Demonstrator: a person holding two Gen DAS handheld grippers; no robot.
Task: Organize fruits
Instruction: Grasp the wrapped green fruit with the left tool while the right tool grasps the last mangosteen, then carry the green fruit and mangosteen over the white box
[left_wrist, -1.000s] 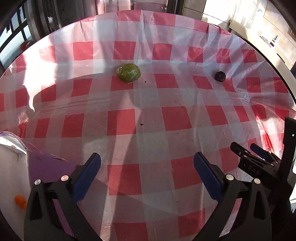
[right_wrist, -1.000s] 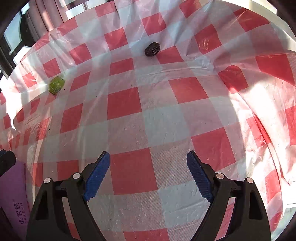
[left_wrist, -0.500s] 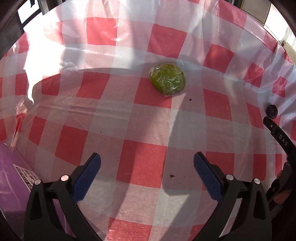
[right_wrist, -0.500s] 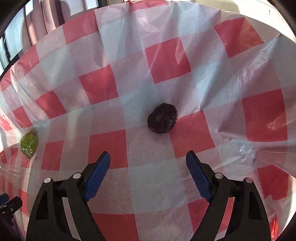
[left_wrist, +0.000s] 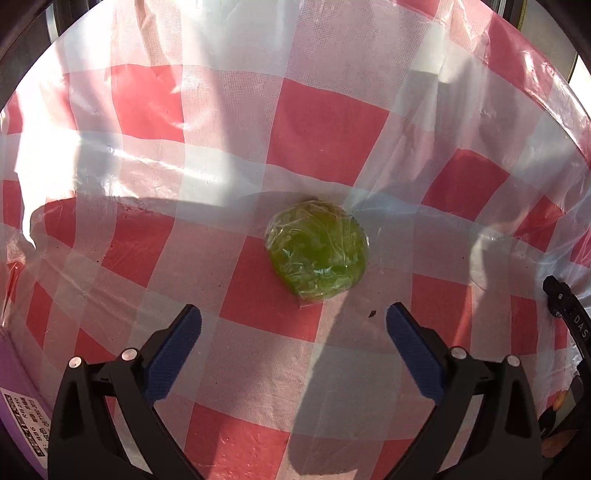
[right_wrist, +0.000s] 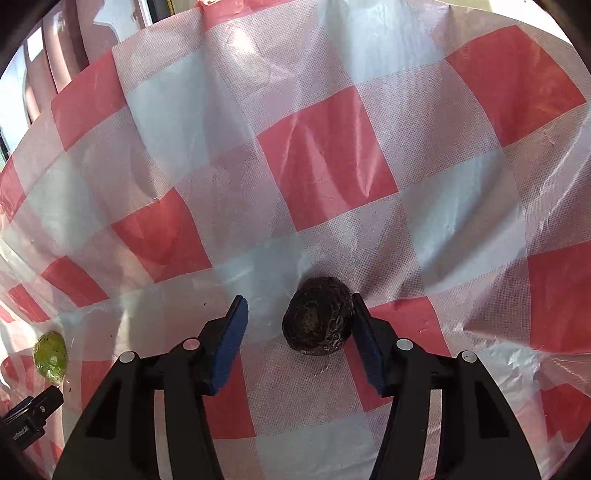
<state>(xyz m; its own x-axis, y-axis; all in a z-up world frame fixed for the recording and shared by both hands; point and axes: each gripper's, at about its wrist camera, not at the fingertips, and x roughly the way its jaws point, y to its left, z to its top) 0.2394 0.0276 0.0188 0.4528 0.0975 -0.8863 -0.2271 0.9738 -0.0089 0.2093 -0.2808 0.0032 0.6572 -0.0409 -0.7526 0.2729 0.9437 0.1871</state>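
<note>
left claw (left_wrist: 293, 319) spread wide, right claw (right_wrist: 299, 310) closing — both angled down

A purple packet (left_wrist: 18, 406) is cut off at the left wrist view's lower left corner — its label print is too blurred to read.

A table is wearing a red-and-white checked cloth (left_wrist: 325, 122). A wrapped green fruit (left_wrist: 317, 254) and a dark wrinkled fruit (right_wrist: 317, 321) are lying on it, well apart.
</note>
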